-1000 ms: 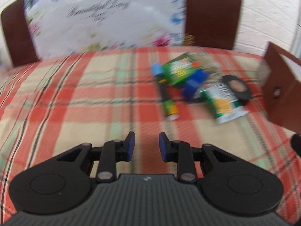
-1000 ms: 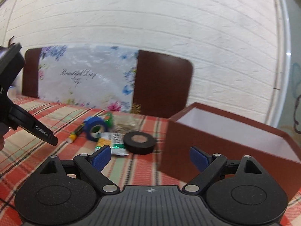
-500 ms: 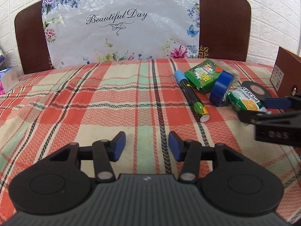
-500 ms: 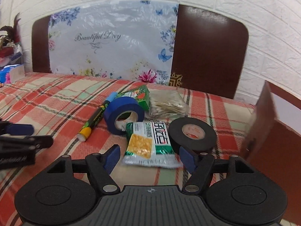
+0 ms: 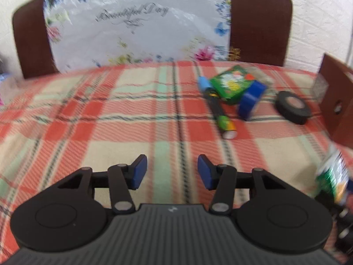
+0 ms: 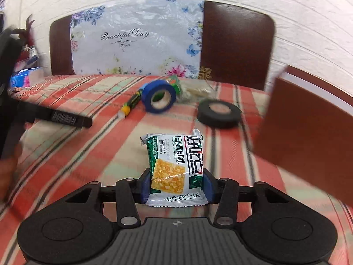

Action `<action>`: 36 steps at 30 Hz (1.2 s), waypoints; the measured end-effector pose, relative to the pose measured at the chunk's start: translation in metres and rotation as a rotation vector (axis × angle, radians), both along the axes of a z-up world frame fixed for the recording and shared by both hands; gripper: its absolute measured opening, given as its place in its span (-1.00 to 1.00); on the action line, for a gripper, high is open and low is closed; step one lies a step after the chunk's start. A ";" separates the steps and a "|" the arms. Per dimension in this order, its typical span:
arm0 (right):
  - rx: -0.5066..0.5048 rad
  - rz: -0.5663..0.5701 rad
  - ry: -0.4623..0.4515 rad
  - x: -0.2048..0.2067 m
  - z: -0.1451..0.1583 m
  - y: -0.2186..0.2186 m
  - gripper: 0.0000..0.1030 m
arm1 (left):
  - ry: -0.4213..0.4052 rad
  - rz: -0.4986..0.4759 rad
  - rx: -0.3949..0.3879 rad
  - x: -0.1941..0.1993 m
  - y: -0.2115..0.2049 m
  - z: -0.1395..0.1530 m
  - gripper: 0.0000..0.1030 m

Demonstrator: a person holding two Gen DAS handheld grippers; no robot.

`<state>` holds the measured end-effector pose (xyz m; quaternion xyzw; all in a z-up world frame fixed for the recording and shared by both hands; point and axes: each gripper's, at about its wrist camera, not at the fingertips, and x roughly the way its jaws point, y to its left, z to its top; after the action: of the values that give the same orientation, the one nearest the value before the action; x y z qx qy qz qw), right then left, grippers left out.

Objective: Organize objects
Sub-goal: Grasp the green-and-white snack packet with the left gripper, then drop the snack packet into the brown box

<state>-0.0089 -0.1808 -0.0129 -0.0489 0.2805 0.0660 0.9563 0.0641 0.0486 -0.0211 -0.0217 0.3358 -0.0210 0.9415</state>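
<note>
We held the snack packet (image 6: 176,167) pinched between the fingers (image 6: 143,184) of our right gripper (image 6: 176,186), its blue pads pressed against both side edges; the packet stood raised above the plaid cloth (image 6: 72,150), printed face toward the camera. In the left wrist view the same packet (image 5: 334,176) showed as a green blur at about four o'clock. Beyond it, at twelve o'clock in the right view, the blue tape roll (image 6: 158,96) stood on edge, touching the green box (image 6: 175,84) behind it. The marker (image 6: 131,103) lay just beside the roll at eleven o'clock, and the black tape roll (image 6: 218,113) lay flat at one o'clock, near the brown box (image 6: 308,128) at two to three o'clock. A clear bag (image 6: 196,89) sat behind the two rolls. Our left gripper (image 5: 172,172) hovered over the cloth with its fingers moderately spread and nothing between them. A floral bag (image 6: 136,44) leaned against the headboard (image 6: 236,44) at the back.
</note>
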 end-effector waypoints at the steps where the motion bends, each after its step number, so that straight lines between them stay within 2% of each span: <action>1: 0.004 -0.009 -0.002 -0.007 0.000 0.000 -0.11 | 0.017 -0.037 -0.075 -0.004 -0.002 0.006 0.03; 2: 0.010 -0.014 -0.005 -0.014 -0.001 -0.002 -0.06 | 0.025 -0.077 -0.130 -0.009 -0.007 0.012 0.03; 3: 0.017 -0.020 -0.004 -0.017 -0.001 -0.004 0.10 | 0.027 -0.119 -0.157 -0.015 -0.016 0.018 0.03; 4: 0.026 -0.030 0.002 -0.017 -0.001 -0.007 0.15 | 0.026 -0.160 -0.165 -0.021 -0.026 0.024 0.03; 6: 0.050 -0.046 0.017 -0.014 -0.001 -0.010 0.20 | 0.038 -0.230 -0.183 -0.030 -0.044 0.032 0.03; 8: 0.052 -0.047 0.016 -0.014 -0.002 -0.009 0.26 | 0.085 -0.277 -0.224 -0.034 -0.057 0.033 0.04; 10: 0.050 -0.039 0.017 -0.014 -0.002 -0.009 0.33 | 0.154 -0.290 -0.251 -0.033 -0.066 0.029 0.05; 14: 0.058 -0.041 0.025 -0.017 -0.003 -0.011 0.43 | 0.317 -0.309 -0.353 -0.023 -0.074 0.009 0.05; 16: 0.066 -0.040 0.026 -0.016 -0.004 -0.013 0.43 | 0.349 -0.314 -0.346 -0.022 -0.083 0.001 0.05; 17: 0.069 -0.037 0.030 -0.015 -0.005 -0.013 0.46 | 0.337 -0.322 -0.331 -0.023 -0.087 0.002 0.03; 19: 0.070 -0.029 0.025 -0.014 -0.005 -0.013 0.34 | 0.331 -0.340 -0.315 -0.021 -0.094 0.002 -0.04; 21: 0.076 -0.004 0.013 -0.014 -0.006 -0.013 0.01 | 0.337 -0.355 -0.327 -0.018 -0.098 0.000 -0.20; 24: 0.083 -0.006 -0.013 -0.016 -0.005 -0.014 -0.10 | 0.315 -0.373 -0.291 -0.020 -0.105 0.008 -0.26; 27: 0.080 -0.027 -0.079 -0.023 0.001 -0.015 -0.10 | 0.265 -0.405 -0.257 -0.023 -0.113 0.027 -0.26; 31: 0.011 -0.079 -0.229 -0.026 0.017 -0.017 -0.10 | 0.165 -0.472 -0.241 -0.018 -0.131 0.064 -0.26; 36: -0.009 -0.180 -0.365 -0.006 0.045 -0.043 -0.09 | 0.051 -0.556 -0.184 0.003 -0.169 0.102 -0.25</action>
<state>-0.0153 -0.2235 0.0317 -0.0389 0.1061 -0.0309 0.9931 0.0671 -0.1206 0.0806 -0.0145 0.3489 -0.3081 0.8849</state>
